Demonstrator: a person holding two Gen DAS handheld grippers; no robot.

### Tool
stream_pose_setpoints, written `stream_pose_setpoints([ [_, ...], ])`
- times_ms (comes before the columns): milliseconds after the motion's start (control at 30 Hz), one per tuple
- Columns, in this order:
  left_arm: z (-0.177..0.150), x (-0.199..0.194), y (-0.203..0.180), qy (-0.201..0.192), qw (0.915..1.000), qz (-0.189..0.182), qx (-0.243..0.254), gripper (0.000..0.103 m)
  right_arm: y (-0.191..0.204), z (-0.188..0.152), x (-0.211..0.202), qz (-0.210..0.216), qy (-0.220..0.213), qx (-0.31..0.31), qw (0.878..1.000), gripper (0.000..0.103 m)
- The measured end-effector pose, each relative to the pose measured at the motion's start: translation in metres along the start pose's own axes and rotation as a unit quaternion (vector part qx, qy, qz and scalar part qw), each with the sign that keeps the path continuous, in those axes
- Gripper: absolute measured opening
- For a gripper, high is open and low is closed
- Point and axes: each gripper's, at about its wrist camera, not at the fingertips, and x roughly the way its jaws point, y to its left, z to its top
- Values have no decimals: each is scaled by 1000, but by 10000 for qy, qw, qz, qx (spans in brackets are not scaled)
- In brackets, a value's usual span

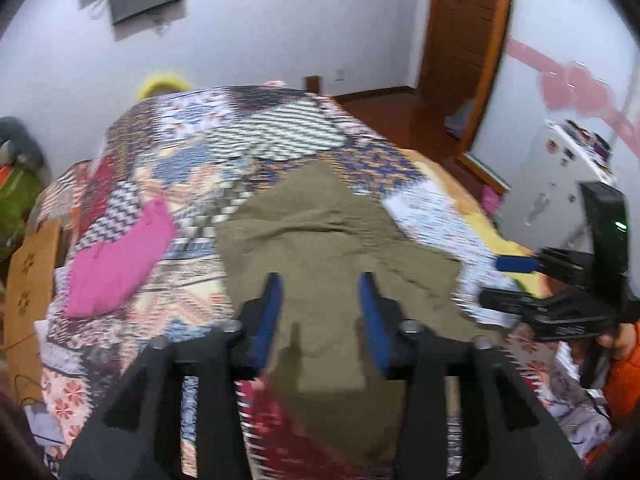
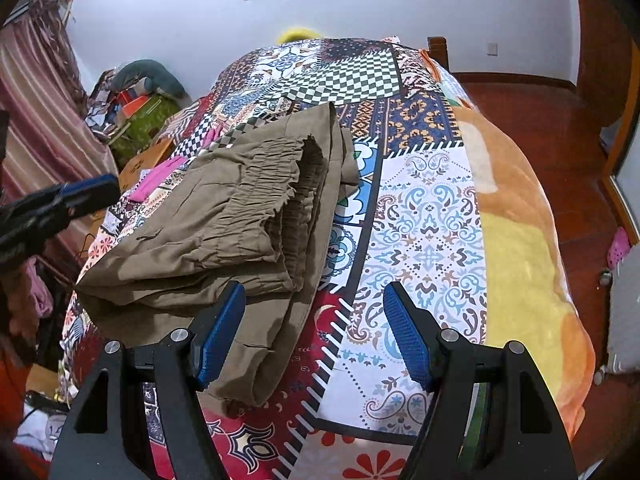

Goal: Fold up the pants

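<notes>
Right wrist view shows the pants [image 2: 224, 216] folded in a bundle on the bed [image 2: 432, 216]. Right gripper [image 2: 314, 332] and left gripper [image 1: 320, 312] both hover spread, empty; next, pinch both bundle corners evenly.

The left gripper [image 1: 322, 284] is held open above the olive pants [image 1: 320, 232], which are spread on the patterned bedspread [image 1: 192, 152].

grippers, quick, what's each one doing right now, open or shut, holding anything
Left gripper: jaws open, holding nothing, above the olive pants.
Right gripper: jaws open, holding nothing, at the folded pants' near edge.
</notes>
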Motion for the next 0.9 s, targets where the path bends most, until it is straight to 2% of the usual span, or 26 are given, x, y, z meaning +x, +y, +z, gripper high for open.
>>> stream_pose_setpoints([
  [67,1,6,18,32,9997,200,-106,58,1,1,2,-9,12,-9,10000,68],
  [200,4,26,50,289,9985,318,-335,60,2,4,3,-26,-32,13,10000,68],
  [367,8,65,79,617,9962,267,-554,61,4,10,10,-14,25,-9,10000,68],
  [633,24,127,104,1037,9925,330,-552,61,6,10,43,23,407,-125,9991,68],
  [900,50,173,115,1140,9921,459,-261,62,-7,22,64,13,526,-33,9986,68],
])
